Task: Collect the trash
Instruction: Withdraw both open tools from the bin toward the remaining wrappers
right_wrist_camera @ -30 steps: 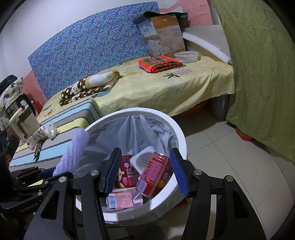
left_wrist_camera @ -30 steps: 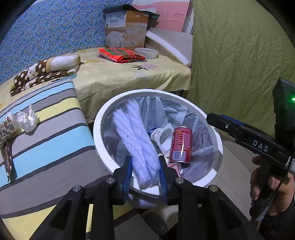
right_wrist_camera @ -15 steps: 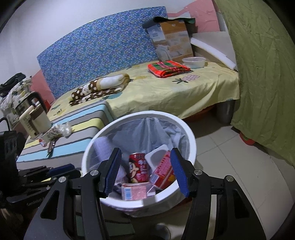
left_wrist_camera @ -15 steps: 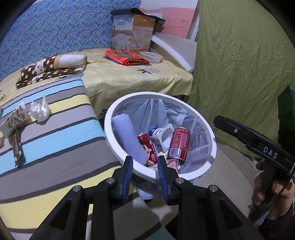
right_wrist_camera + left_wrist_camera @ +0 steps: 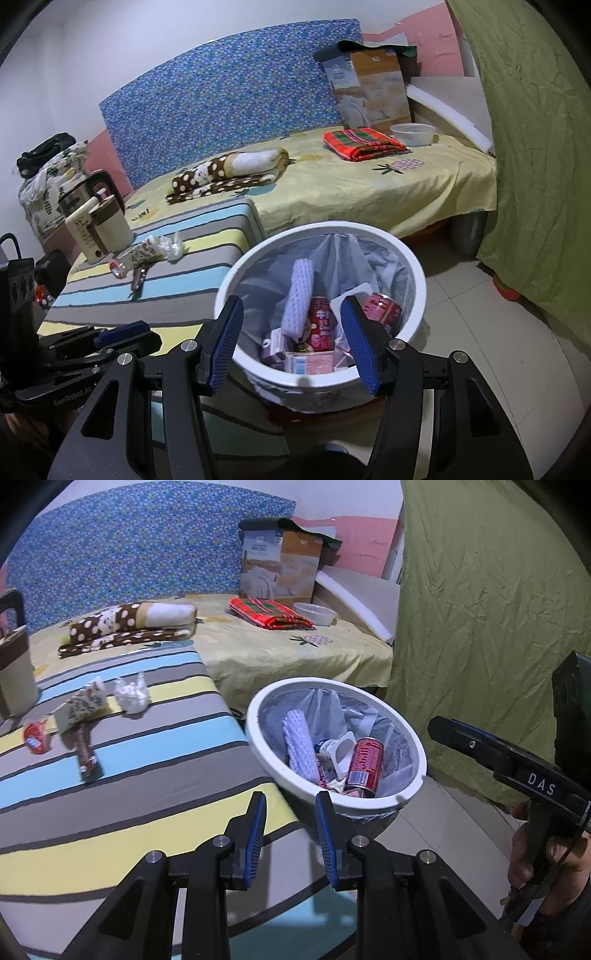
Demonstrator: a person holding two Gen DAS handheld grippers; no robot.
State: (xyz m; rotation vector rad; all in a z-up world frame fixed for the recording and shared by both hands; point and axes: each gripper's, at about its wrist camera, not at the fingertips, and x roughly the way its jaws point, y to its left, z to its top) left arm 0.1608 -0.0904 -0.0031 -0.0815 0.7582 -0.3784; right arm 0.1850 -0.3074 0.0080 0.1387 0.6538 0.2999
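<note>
We hover between drops: left gripper jaws parted narrowly, empty; right gripper jaws spread wide, empty. White bin at 1 o'clock holds foam roll, red can. Next, we judge: swing toward 10 o'clock, pinch crumpled tissue or wrappers on striped cushion.

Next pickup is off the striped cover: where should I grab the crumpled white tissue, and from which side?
Grip the tissue across its bunched middle, coming down from above with the left gripper. It is a soft, lumpy wad lying loose on the flat striped cover, so no edge suits better. The patterned wrapper lies beside it, so probably keep the fingers off that side.
</note>
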